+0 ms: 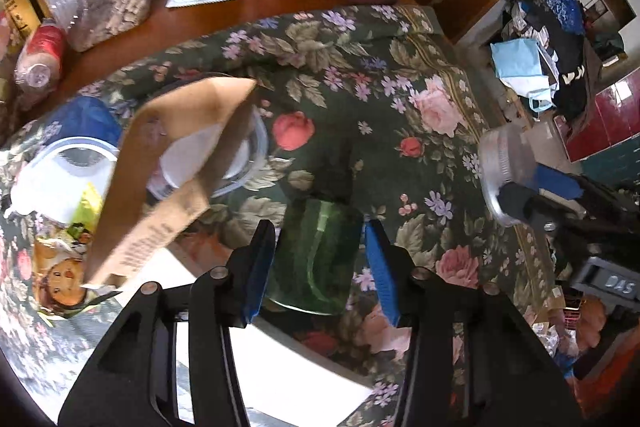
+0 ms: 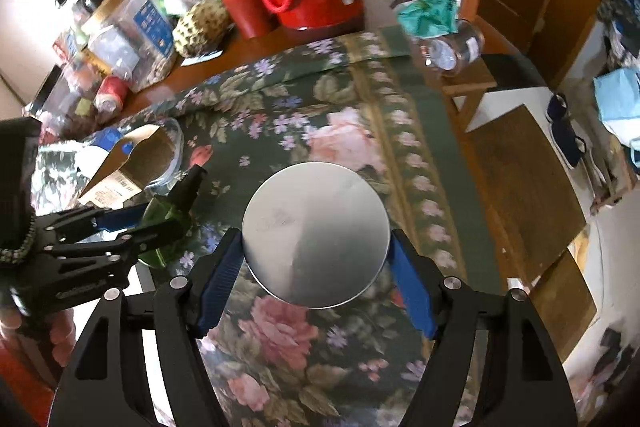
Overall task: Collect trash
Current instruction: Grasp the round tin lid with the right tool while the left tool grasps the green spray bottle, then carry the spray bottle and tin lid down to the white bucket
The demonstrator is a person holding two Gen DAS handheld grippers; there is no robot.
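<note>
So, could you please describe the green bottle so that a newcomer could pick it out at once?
Start from the floral tablecloth covering the table. Near its front edge, just right of the torn brown cardboard box, a dark green translucent glass bottle lies on its side between the blue pads of the left gripper. It is the only green glass thing there; the right gripper holds a round silver metal lid.

open floral cloth (image 2: 352, 99) ahead, cardboard box (image 1: 168, 171) crowding left

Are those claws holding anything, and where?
Right claw grips a round metal lid by its rim. Left claw straddles a green bottle, not yet clamped.
</note>
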